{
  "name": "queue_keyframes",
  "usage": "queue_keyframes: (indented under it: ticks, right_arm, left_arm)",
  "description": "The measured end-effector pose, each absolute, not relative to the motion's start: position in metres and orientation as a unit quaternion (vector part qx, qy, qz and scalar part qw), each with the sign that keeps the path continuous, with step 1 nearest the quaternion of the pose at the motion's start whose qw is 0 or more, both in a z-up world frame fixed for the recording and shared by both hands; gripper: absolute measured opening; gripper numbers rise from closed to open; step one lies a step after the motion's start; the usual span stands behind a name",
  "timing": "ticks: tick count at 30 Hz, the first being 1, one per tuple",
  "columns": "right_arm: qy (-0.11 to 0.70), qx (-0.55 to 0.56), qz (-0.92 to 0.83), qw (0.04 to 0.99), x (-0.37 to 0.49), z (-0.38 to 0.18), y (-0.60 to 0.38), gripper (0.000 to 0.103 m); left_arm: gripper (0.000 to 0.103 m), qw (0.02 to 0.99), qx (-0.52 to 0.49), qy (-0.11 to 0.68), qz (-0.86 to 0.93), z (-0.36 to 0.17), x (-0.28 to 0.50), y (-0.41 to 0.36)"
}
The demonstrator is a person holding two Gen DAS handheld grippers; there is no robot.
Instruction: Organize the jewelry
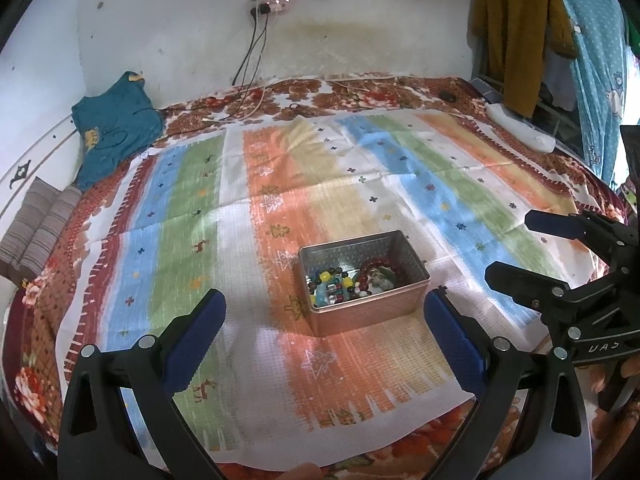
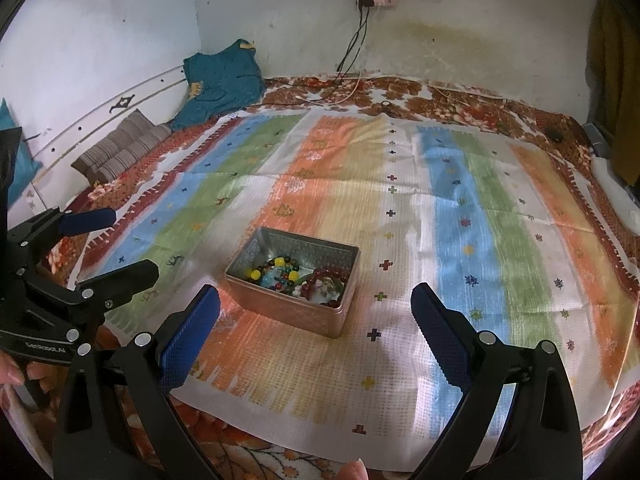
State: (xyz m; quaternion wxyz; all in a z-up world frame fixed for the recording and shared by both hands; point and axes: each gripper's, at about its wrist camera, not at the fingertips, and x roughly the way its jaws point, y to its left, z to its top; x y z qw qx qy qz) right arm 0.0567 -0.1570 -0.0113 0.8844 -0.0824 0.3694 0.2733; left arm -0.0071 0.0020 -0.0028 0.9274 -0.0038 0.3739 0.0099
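An open rectangular metal tin [image 1: 362, 280] of beaded bracelets [image 1: 340, 282] sits mid-bed on a striped cloth [image 1: 240, 184], its long axis running left-right, slightly angled. Left tongs [image 1: 324, 312] and right tongs [image 2: 316, 308] hover just before the tin, both spread wide, empty.

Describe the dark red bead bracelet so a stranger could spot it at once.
On the striped cloth covering the bed sits an open metal tin. Inside, at the end away from the yellow and blue beads, lies the dark red bracelet, the only loop of uniform red beads.
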Motion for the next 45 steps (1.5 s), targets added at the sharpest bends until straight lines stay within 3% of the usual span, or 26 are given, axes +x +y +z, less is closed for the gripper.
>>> queue_keyframes:
  ticks: [45]
  right_arm:
    - [0.347,-0.083,0.278,0.892,0.047,0.001,-0.154,0.097]
  left_arm:
    - [0.097,0.937,0.010,0.348,-0.009,0.009,0.003,-0.020]
